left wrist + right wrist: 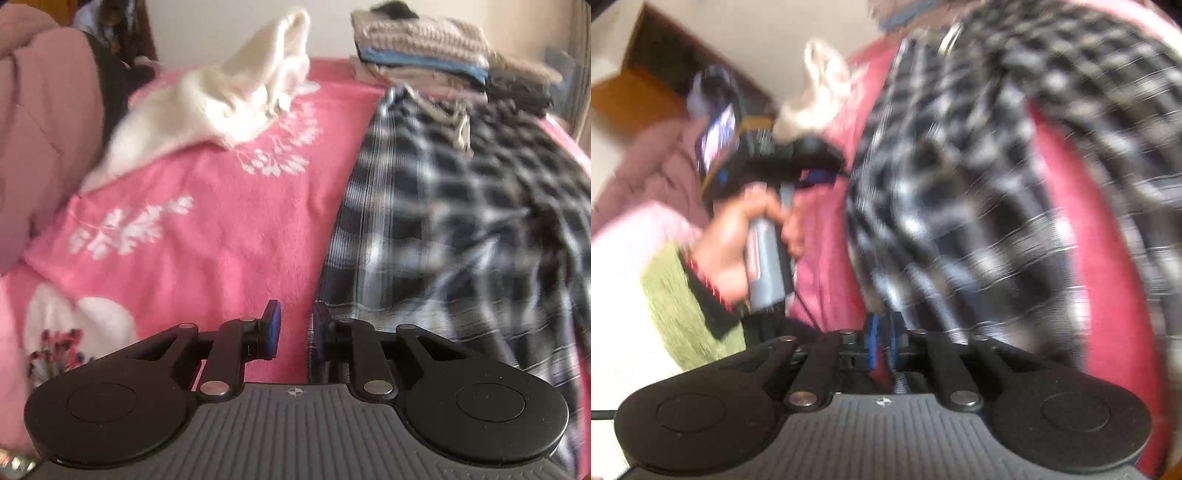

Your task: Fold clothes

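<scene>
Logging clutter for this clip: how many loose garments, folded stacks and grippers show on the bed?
Loose garments: 2, the plaid shirt and the white garment
Folded stacks: 1, the folded pile
Grippers: 2, left gripper, right gripper
Total: 5

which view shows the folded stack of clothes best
Left wrist view: the folded stack sits fairly sharp at the bed's far edge, behind the plaid garment. The right wrist view is motion-blurred; no stack can be made out there.

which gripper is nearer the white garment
Left. The left gripper sits at the plaid shirt's left edge, with the white garment ahead across the pink blanket. The right gripper is further right, at the shirt.
</scene>
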Demonstrator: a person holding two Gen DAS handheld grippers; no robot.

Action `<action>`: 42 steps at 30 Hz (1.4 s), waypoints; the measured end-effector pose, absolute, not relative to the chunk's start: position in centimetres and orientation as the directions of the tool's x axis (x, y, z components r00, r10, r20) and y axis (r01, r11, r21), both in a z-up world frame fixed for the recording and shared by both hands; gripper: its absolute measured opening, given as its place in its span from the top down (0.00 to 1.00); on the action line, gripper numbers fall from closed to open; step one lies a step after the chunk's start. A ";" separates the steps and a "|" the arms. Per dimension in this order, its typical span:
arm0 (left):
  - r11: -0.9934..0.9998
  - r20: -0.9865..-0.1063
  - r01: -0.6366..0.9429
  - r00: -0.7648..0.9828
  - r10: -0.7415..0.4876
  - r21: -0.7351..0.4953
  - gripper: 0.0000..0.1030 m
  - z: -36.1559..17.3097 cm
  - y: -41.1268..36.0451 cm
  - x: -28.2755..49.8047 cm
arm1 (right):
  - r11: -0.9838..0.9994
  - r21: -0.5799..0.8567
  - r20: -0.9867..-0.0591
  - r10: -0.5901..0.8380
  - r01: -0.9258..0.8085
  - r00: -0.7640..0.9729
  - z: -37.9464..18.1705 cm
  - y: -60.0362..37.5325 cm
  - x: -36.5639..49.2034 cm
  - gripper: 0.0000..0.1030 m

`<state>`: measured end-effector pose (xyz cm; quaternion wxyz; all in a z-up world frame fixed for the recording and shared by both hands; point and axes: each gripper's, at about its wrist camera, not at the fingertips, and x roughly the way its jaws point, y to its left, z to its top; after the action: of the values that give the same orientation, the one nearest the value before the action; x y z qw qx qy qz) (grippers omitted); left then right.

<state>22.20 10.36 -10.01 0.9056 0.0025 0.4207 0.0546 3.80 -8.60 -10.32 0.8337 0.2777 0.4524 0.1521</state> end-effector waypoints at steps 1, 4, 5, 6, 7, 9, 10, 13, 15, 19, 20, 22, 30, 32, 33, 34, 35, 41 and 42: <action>0.993 -0.753 -0.110 0.651 0.097 0.033 0.82 -9.0 10.3 21.5 | 0.802 0.598 -0.658 0.487 0.005 0.574 -10.0 -9.7 2.6 0.80; 0.990 -0.715 -0.136 0.696 0.073 -0.032 0.81 -4.8 9.8 18.3 | 0.806 0.592 -0.618 0.430 0.029 0.658 -9.0 -13.1 -1.0 0.78; 0.989 -0.702 -0.137 0.710 0.064 -0.049 0.78 -3.2 9.5 17.1 | 0.798 0.601 -0.604 0.417 0.044 0.679 -8.7 -14.2 -2.3 0.78; 0.989 -0.689 -0.133 0.723 0.056 -0.059 0.75 -1.7 9.2 15.9 | 0.789 0.612 -0.588 0.405 0.058 0.700 -8.3 -15.3 -3.6 0.78; 0.990 -0.674 -0.126 0.737 0.046 -0.070 0.75 -0.1 8.8 14.6 | 0.773 0.631 -0.566 0.400 0.067 0.720 -7.6 -16.8 -5.1 0.78; 0.991 -0.641 -0.104 0.767 0.022 -0.090 0.73 3.1 8.0 12.7 | 0.754 0.653 -0.523 0.386 0.066 0.760 -6.1 -19.3 -7.9 0.78; 0.991 -0.625 -0.093 0.781 0.011 -0.099 0.73 4.6 7.7 12.0 | 0.753 0.655 -0.502 0.376 0.059 0.779 -5.3 -20.4 -9.2 0.78; 0.989 -0.574 -0.063 0.818 -0.026 -0.135 0.71 9.2 6.6 9.9 | 0.787 0.615 -0.467 0.323 0.040 0.823 -3.5 -22.8 -11.7 0.78; 0.985 -0.550 -0.043 0.833 -0.057 -0.167 0.67 12.3 5.9 8.8 | 0.790 0.612 -0.434 0.294 0.039 0.852 -2.0 -24.9 -13.7 0.78; 0.990 -0.533 0.074 0.836 -0.127 -0.119 0.63 17.9 3.3 8.5 | 0.781 0.623 -0.380 0.264 0.035 0.887 -0.2 -27.1 -16.2 0.72; 0.992 -0.521 0.108 0.844 -0.129 -0.071 0.63 19.1 2.4 8.5 | 0.785 0.619 -0.372 0.256 0.033 0.892 0.5 -27.5 -16.7 0.71; 0.985 -0.473 0.166 0.873 -0.121 0.054 0.62 21.0 0.2 8.3 | 0.793 0.607 -0.349 0.223 0.038 0.910 1.8 -28.1 -18.0 0.71; 0.869 -0.374 0.402 0.883 -0.285 0.288 0.53 12.6 -10.5 0.7 | 0.825 0.561 -0.246 0.090 0.066 0.965 7.0 -30.2 -22.9 0.69; 0.849 -0.422 0.493 0.822 -0.382 0.190 0.53 9.3 -13.2 -1.0 | 0.836 0.540 -0.242 0.044 0.097 0.969 8.1 -30.7 -24.0 0.69; 0.834 -0.447 0.532 0.787 -0.425 0.144 0.53 8.0 -14.7 -1.6 | 0.840 0.527 -0.253 0.013 0.127 0.967 8.5 -31.1 -24.6 0.69; 0.821 -0.466 0.561 0.756 -0.459 0.101 0.53 6.8 -16.0 -2.2 | 0.841 0.521 -0.259 -0.006 0.145 0.966 8.9 -31.5 -25.2 0.69; 0.818 -0.482 0.572 0.736 -0.476 0.066 0.53 5.9 -17.2 -2.7 | 0.839 0.521 -0.258 -0.020 0.157 0.966 9.3 -31.9 -25.7 0.69; 0.840 -0.544 0.541 0.719 -0.433 0.046 0.53 4.7 -22.2 -5.8 | 0.827 0.518 -0.257 -0.092 0.217 0.962 9.7 -33.9 -27.7 0.66; 0.834 -0.515 0.548 0.735 -0.442 0.068 0.52 5.2 -22.2 -6.5 | 0.824 0.522 -0.251 -0.100 0.222 0.963 9.6 -34.1 -28.1 0.66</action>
<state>-6.48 -22.23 5.21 0.9251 0.1079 0.2470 -0.2675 -28.09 -34.10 9.57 0.9489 0.2845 0.1069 -0.0847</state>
